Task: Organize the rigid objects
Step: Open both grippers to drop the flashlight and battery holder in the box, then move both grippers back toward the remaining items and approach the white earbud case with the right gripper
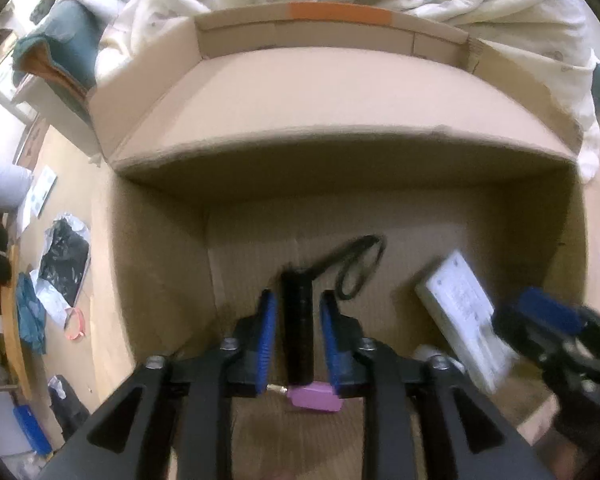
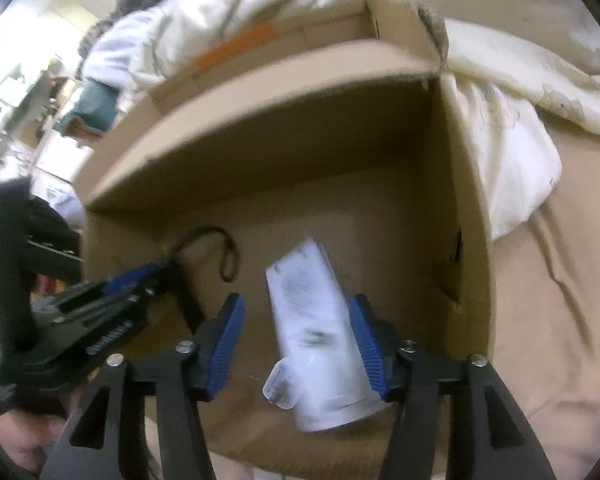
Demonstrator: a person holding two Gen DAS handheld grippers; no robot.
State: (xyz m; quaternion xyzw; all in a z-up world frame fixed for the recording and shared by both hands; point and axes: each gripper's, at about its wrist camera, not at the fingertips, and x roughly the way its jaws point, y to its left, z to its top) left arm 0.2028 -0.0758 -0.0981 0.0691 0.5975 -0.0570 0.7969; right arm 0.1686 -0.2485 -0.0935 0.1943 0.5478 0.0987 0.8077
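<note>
Brown cardboard box [image 1: 340, 92] holds both items: a black torch [image 1: 298, 328] between the left gripper [image 1: 299, 316]'s parted fingers, untouched, and at three o'clock a white pack [image 2: 320, 328] loose between the right gripper [image 2: 298, 340]'s open fingers. The release step looks done; next, lift both clear. The pack's print is blurred, unreadable.

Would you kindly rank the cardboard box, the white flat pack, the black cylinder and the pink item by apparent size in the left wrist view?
1. Cardboard box
2. White flat pack, though blurred
3. Black cylinder, a close call with the pack
4. Pink item, partly hidden, so unsure
</note>
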